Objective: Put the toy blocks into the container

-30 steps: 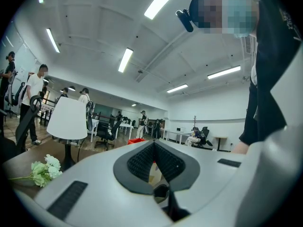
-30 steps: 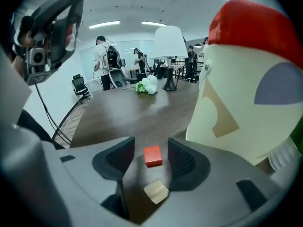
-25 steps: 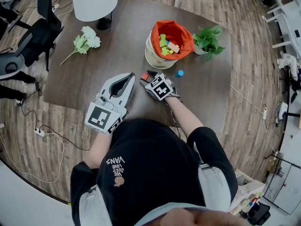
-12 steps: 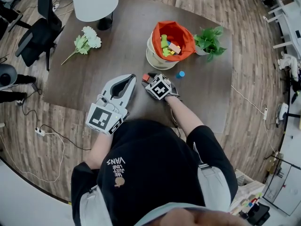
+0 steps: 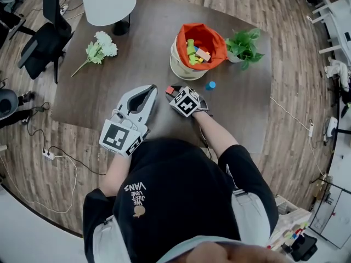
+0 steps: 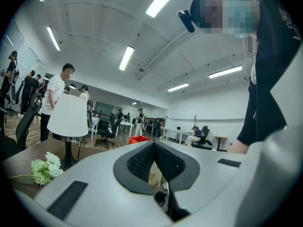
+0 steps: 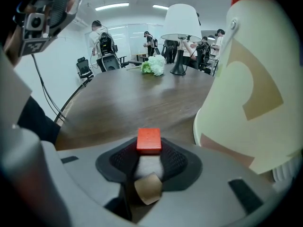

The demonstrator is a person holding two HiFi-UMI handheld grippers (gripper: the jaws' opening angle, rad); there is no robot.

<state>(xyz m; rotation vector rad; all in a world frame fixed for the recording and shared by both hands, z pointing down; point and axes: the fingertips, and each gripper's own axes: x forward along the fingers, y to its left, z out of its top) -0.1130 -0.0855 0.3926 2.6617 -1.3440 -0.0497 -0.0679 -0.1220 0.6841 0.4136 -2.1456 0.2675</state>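
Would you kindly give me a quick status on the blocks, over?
Left claw shut, idle. Right claw has just been closing, now grips red block. Container right beside it, nothing between. Blue block loose nearby.

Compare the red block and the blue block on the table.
The red block sits in the right gripper, whose jaws have just been closing on it; the blue block lies free. The blue block is nearer the plant than the red block. Both are outside the container.
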